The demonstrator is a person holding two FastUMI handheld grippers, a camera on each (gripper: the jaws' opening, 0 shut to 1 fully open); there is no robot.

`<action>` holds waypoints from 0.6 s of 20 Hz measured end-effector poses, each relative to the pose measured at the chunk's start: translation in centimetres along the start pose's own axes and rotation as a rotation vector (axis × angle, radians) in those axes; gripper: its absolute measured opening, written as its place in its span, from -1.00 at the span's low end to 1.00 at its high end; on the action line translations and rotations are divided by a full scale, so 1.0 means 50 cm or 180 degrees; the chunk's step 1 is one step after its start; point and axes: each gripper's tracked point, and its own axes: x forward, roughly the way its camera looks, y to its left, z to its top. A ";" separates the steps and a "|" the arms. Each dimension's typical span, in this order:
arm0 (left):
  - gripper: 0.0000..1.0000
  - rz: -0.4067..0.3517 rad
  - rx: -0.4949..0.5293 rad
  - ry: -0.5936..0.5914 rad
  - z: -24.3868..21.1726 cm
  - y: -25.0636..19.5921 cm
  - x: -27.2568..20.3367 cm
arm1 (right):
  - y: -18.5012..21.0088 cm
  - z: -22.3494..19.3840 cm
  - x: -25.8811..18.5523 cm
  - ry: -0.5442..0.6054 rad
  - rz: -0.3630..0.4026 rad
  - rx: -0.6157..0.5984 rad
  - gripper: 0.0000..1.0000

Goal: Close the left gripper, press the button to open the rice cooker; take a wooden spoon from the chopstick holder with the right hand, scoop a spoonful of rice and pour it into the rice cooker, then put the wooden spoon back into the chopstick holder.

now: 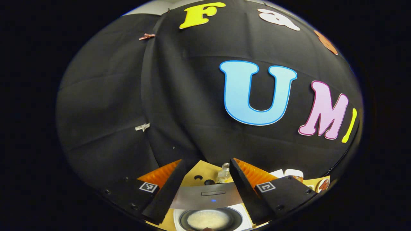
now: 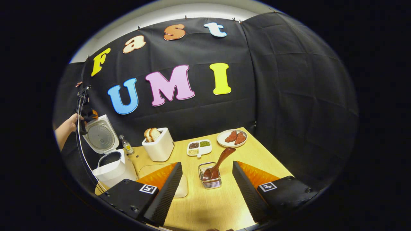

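Rice cooker (image 2: 112, 163): white, at the left end of the wooden worktop (image 2: 212, 202), lid (image 2: 100, 136) swung up and standing open. In the left gripper view the cooker (image 1: 210, 208) sits directly below, its dark inner pot (image 1: 210, 219) holding pale rice.

Left gripper (image 1: 205, 175): jaws apart, nothing between them, held above the open cooker. In the right gripper view it (image 2: 85, 112) appears by the top edge of the raised lid, carried by a hand (image 2: 69, 123).

Right gripper (image 2: 207, 175): jaws apart, empty, hovering over the near part of the worktop.

Wooden spoon (image 2: 220, 163): dark brown, leaning to the right, its lower end in the chopstick holder (image 2: 210, 179), a small wire basket on the worktop between the right gripper's jaws as seen by its camera, farther off than they are.

Other items: white toaster (image 2: 159, 146) with two bread slices; small bottle (image 2: 126, 144) beside the cooker; white divided dish (image 2: 199, 147) of assorted grains; round plate (image 2: 231, 138) carrying two reddish pieces; a clear container (image 2: 181, 187) partly hidden behind the right gripper's left jaw.
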 end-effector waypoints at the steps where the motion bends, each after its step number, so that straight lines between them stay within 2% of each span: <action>1: 0.92 0.0016 0.0014 0.0055 -0.017 -0.004 -0.018 | -0.003 0.005 0.003 -0.0027 0.0026 -0.0012 0.97; 4: 0.93 0.0013 0.0006 0.0222 -0.064 -0.015 -0.070 | -0.005 -0.011 0.012 0.0033 0.0136 -0.0079 0.97; 9: 0.92 -0.0002 0.0190 0.0353 -0.180 -0.043 -0.164 | -0.007 -0.026 0.020 0.0143 0.0368 -0.0155 0.97; 12: 0.90 -0.0026 0.0132 0.0425 -0.252 -0.066 -0.209 | -0.012 -0.041 0.023 0.0214 0.0492 -0.0202 0.97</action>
